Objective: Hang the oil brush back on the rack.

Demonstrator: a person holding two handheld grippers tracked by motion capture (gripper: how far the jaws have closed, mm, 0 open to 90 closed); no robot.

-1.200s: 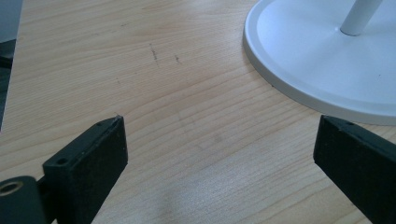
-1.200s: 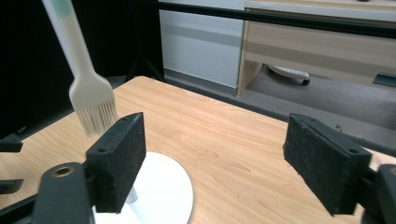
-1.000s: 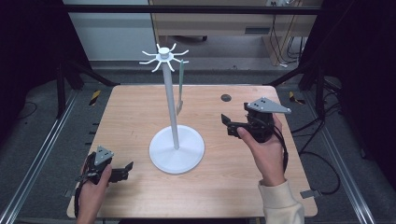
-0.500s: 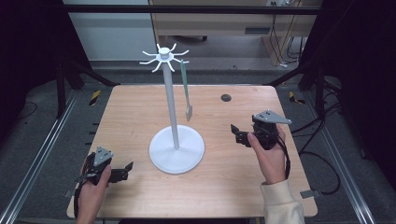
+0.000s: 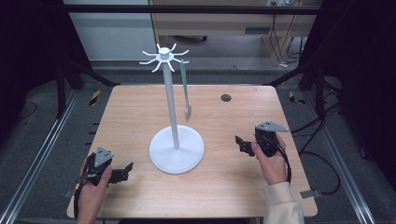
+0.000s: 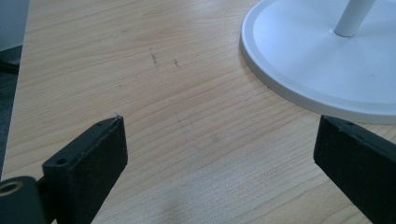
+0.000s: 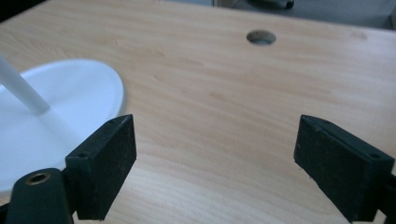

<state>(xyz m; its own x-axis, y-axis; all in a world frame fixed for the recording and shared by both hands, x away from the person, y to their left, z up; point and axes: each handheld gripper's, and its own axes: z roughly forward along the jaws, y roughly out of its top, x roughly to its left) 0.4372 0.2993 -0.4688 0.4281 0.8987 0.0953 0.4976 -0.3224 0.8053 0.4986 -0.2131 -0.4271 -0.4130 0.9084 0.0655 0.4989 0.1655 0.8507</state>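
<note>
A fork (image 5: pixel 186 93), apparently, hangs from the white rack (image 5: pixel 176 148) at 12 o'clock on the desk (image 5: pixel 135 107). Both the right claw (image 5: pixel 239 143) and left claw (image 5: pixel 128 169) rest wide and empty; hanging looks done, so nothing more seems called for.

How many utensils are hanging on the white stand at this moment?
1: a single green utensil hangs from a hook on the right side of the white stand. The other hooks look empty.

A white stand (image 5: pixel 176 148) sits between the left gripper (image 5: pixel 122 171) and right gripper (image 5: pixel 241 144); both hold nothing.
</note>
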